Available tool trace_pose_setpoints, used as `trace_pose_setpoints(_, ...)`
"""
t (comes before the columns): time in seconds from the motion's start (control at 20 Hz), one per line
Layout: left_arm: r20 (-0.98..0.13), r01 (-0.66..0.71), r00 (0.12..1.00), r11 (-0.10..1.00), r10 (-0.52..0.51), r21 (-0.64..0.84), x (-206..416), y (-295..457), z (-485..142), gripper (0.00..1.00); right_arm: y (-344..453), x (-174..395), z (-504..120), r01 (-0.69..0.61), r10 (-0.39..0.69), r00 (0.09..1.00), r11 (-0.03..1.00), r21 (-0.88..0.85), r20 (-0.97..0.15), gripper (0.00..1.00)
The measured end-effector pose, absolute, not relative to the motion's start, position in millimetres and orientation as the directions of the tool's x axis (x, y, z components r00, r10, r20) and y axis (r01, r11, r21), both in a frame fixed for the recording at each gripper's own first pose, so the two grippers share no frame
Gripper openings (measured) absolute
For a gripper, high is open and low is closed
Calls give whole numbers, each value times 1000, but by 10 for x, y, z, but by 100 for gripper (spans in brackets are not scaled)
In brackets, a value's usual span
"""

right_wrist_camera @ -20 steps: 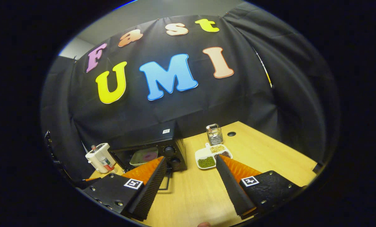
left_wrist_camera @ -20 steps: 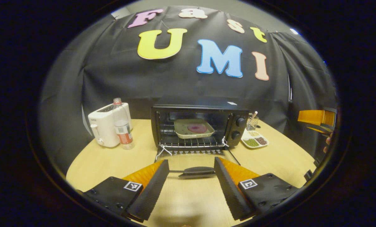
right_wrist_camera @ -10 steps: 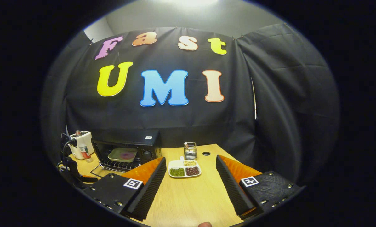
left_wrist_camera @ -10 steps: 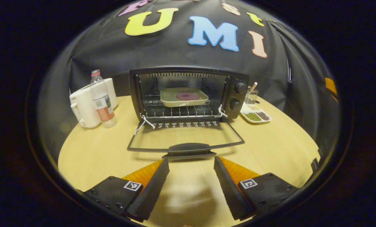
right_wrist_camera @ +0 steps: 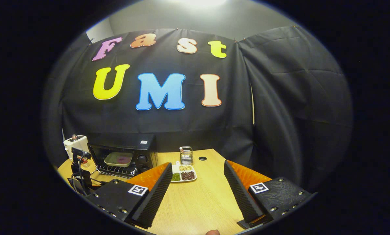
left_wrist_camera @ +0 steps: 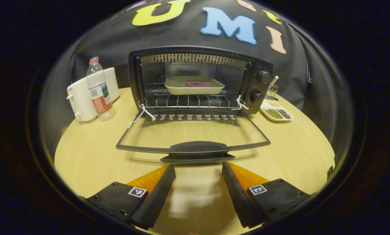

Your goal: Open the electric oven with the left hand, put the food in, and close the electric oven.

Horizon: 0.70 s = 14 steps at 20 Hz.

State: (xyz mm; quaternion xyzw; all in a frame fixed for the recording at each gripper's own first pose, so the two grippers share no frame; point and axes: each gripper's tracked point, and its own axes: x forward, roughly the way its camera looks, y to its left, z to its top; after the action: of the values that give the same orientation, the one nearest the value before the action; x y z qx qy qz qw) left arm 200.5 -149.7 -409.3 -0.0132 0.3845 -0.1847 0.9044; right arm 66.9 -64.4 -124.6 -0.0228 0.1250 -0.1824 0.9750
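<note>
Oven (left_wrist_camera: 195, 78) mid frame on bench (left_wrist_camera: 93, 156), door (left_wrist_camera: 195, 138) folded flat, handle (left_wrist_camera: 197, 151) just beyond left tool (left_wrist_camera: 198, 173), spread wide, empty. Tray (left_wrist_camera: 194, 85) with food (left_wrist_camera: 199, 84) on rack inside. Right tool (right_wrist_camera: 196, 174) wide, empty, low in right gripper view.

The left gripper (left_wrist_camera: 198, 168) has two wedge-shaped fingers with ribbed inner faces, each fixed to a black block with small round screws. Each block carries a square white marker with a black pattern, at 7 and 5 o'clock in the left gripper view. The right gripper (right_wrist_camera: 198, 164) has the same build: ribbed wedge fingers, textured black blocks with silvery screws, and a square marker on each. At 9 o'clock in the right gripper view, black cables loop from a dark device.
</note>
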Motion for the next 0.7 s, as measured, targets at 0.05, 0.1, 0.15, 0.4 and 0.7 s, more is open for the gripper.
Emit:
trace_pose_setpoints(0.05,-696,316,636,935,-333,-159,2007,-1502,-4119,97,-657,654,-1247,352,-364,901,931,-93,-236,98)
trace_pose_setpoints(0.1,-684,313,651,937,-330,-155,2027,-1519,-4099,100,-658,644,-1245,352,-365,901,931,-98,-235,98)
trace_pose_setpoints(0.15,-682,314,655,938,-325,-146,2009,-1506,-4114,100,-659,645,-1243,350,-364,902,931,-102,-231,98)
trace_pose_setpoints(0.4,-664,316,677,940,-319,-129,2034,-1512,-4063,100,-582,657,-1266,320,-334,913,942,-99,-233,98)
trace_pose_setpoints(0.7,-606,308,729,943,-318,-125,2128,-1490,-3686,96,-453,739,-1297,275,-285,930,958,-75,-232,98)
